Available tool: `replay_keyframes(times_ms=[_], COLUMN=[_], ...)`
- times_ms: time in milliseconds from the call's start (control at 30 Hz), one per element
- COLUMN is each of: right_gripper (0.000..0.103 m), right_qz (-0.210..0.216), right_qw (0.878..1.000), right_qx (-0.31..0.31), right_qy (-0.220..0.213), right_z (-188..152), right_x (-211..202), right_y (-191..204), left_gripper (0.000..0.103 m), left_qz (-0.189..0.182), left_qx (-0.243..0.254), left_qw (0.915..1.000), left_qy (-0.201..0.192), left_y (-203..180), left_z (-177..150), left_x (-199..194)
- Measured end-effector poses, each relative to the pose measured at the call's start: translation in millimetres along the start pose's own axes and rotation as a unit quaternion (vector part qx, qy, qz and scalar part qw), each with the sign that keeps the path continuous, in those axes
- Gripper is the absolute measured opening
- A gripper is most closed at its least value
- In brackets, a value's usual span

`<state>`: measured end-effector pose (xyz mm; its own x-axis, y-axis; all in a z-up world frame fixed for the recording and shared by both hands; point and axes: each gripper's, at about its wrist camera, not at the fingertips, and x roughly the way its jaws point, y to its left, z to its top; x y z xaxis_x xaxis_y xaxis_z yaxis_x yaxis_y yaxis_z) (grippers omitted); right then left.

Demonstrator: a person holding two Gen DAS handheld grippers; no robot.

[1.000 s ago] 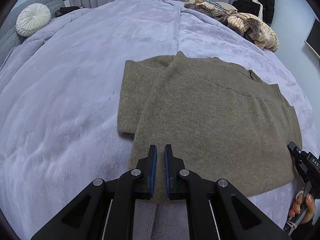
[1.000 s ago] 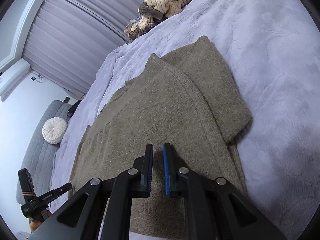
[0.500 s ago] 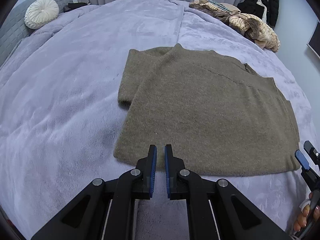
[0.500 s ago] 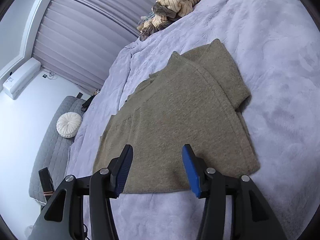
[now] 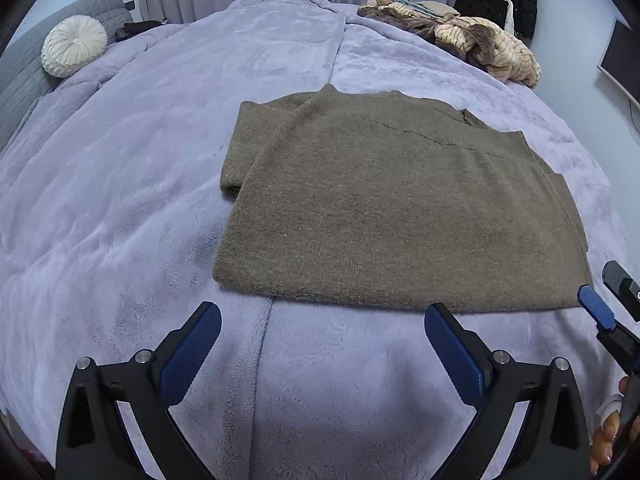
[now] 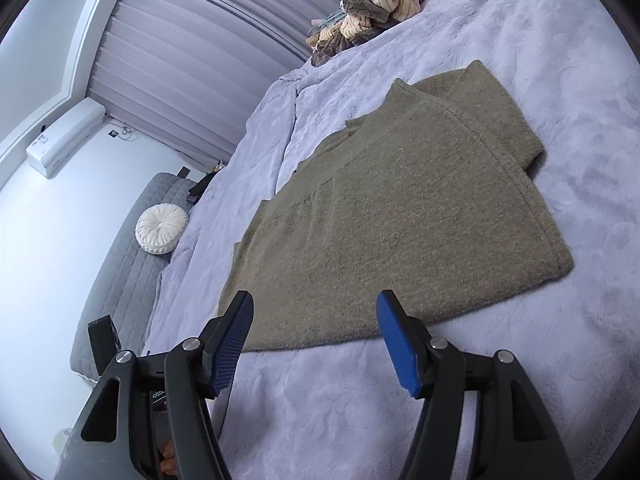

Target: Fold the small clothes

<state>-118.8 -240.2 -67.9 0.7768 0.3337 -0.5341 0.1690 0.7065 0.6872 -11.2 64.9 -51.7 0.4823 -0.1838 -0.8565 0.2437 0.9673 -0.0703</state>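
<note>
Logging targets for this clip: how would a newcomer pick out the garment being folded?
Start at the lilac plush blanket covering the bed. Near its front edge lies the olive-brown knit sweater, flat and folded, unlike the cream striped clothes pile heaped at the far corner.

Hidden beneath the folded olive sweater (image 5: 400, 208): its lower layers and tucked sleeves, with only edges peeking out. Cut off at the left wrist view's right edge: the right gripper (image 5: 612, 300), one blue pad and black body showing, and the hand (image 5: 608, 436) holding it, a few fingertips only. Too far and jumbled to sort into single garments: the pile of clothes (image 5: 472, 40) at the bed's far corner.
</note>
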Motion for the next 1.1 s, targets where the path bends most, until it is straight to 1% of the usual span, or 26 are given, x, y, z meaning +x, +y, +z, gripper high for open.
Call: replay_keyframes(times_ms=[67,133,267,300,367,400,433,533,633,667,733,800,900,1100], right_gripper=[0.069,0.070,0.071,0.071,0.074,0.078,0.080,0.080,0.081,0.083,0.088,0.088,0.088,0.088], right_qz=[0.000,-0.003,-0.009,-0.011,-0.017,-0.021,-0.023,-0.033,-0.038,-0.039,-0.042,-0.039,-0.038,-0.062], right_qw=[1.000,1.000,1.000,1.000,0.999,0.999,0.999,0.998,0.996,0.996,0.996,0.996,0.995,0.992], right_qx=[-0.001,-0.003,0.001,0.001,0.000,-0.001,-0.002,-0.009,-0.022,-0.027,-0.039,-0.046,-0.042,-0.012], right_qy=[0.006,0.009,0.020,0.023,0.027,0.031,0.037,0.061,0.072,0.074,0.073,0.073,0.082,0.112], right_z=[-2,-5,-11,-13,-16,-18,-20,-24,-28,-28,-30,-31,-33,-40], right_x=[1,0,0,0,0,0,1,9,13,15,18,20,29,50], right_y=[1,1,1,1,2,3,5,11,22,26,36,44,53,53], left_gripper=[0.102,0.102,0.102,0.102,0.102,0.102,0.102,0.102,0.102,0.102,0.102,0.102,0.102,0.102], left_qz=[0.009,-0.003,-0.025,-0.028,-0.028,-0.032,-0.034,-0.042,-0.072,-0.083,-0.092,-0.098,-0.097,-0.112], left_qx=[0.007,0.006,-0.019,-0.023,-0.029,-0.030,-0.028,-0.022,-0.027,-0.031,-0.031,-0.028,-0.022,-0.037], left_qw=[0.9999,1.0000,0.9992,0.9990,0.9990,0.9990,0.9990,0.9988,0.9970,0.9960,0.9953,0.9947,0.9950,0.9928], left_qy=[-0.005,-0.001,0.025,0.025,0.016,0.012,0.009,-0.007,-0.012,-0.009,-0.006,-0.011,-0.014,-0.021], left_y=[-3,-2,6,8,11,13,14,18,27,31,36,42,49,72], left_z=[-1,-3,-12,-14,-18,-19,-20,-20,-19,-19,-17,-17,-15,-12], left_x=[-1,-1,8,8,4,2,1,-7,-13,-14,-13,-14,-12,-8])
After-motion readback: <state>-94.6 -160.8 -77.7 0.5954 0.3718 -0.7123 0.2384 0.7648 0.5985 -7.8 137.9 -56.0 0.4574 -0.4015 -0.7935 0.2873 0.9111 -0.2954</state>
